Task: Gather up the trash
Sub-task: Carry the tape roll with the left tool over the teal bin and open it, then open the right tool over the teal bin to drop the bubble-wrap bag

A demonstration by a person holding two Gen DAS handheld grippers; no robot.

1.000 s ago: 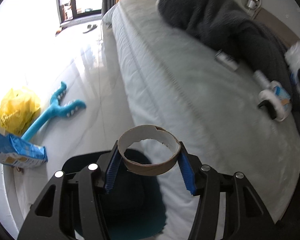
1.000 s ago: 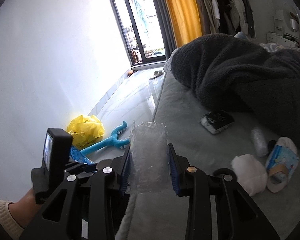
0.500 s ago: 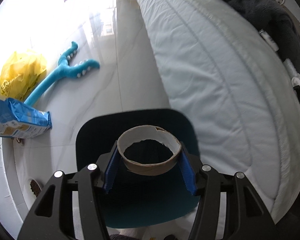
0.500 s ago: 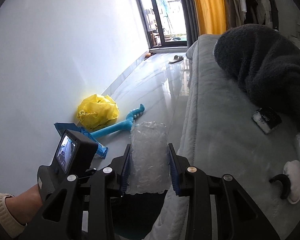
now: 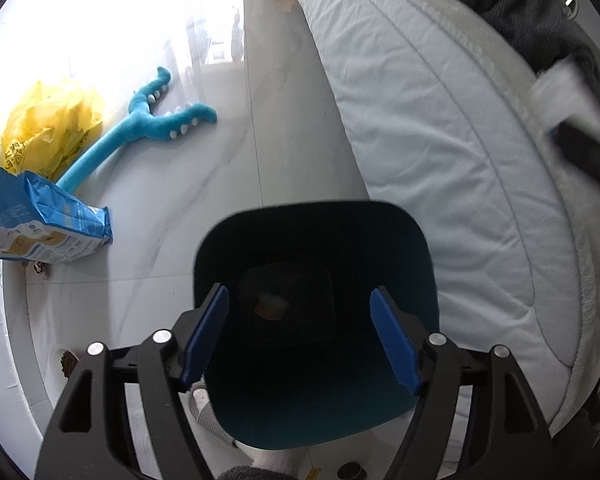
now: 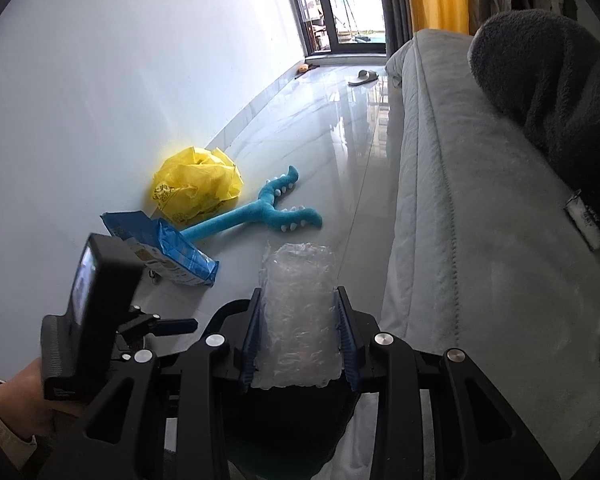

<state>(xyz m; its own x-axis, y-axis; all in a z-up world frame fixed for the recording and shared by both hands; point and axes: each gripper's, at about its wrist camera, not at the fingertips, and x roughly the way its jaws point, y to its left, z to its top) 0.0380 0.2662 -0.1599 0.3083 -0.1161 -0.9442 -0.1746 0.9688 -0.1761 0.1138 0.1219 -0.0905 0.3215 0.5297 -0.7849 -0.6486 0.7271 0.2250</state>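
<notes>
Now the cardboard ring (image 5: 271,307) lies at the bottom of the dark teal bin (image 5: 416,240), seen dimly straight down its mouth. Above that mouth hangs the left tool (image 5: 300,336), its jaws opening with nothing between them, so this piece of trash counts as delivered.

Beside it, the right tool (image 6: 299,332) is clamped on a wad of bubble wrap (image 6: 297,312), both blue pads pressing its sides. From the right wrist view the bin sits just under that tool, only its dark rim showing, so the wrap looks close to the drop but is not yet let go. That seems to be the step in hand.

Left of the bin on the floor (image 5: 227,160) lie a blue packet (image 5: 47,220), a crumpled yellow bag (image 5: 47,128) against the wall and a teal plush toy (image 5: 139,124); whether any of these counts as trash I cannot tell. A few small dark crumbs sit near the packet.

Right of the bin, the bed (image 5: 440,128) edge stands almost against its rim, leaving little side room there. A grey blanket (image 6: 548,92) is heaped on the bed. Beyond the bin the floor runs open toward the balcony door, and the bin's mouth is wide and unobstructed from above.
</notes>
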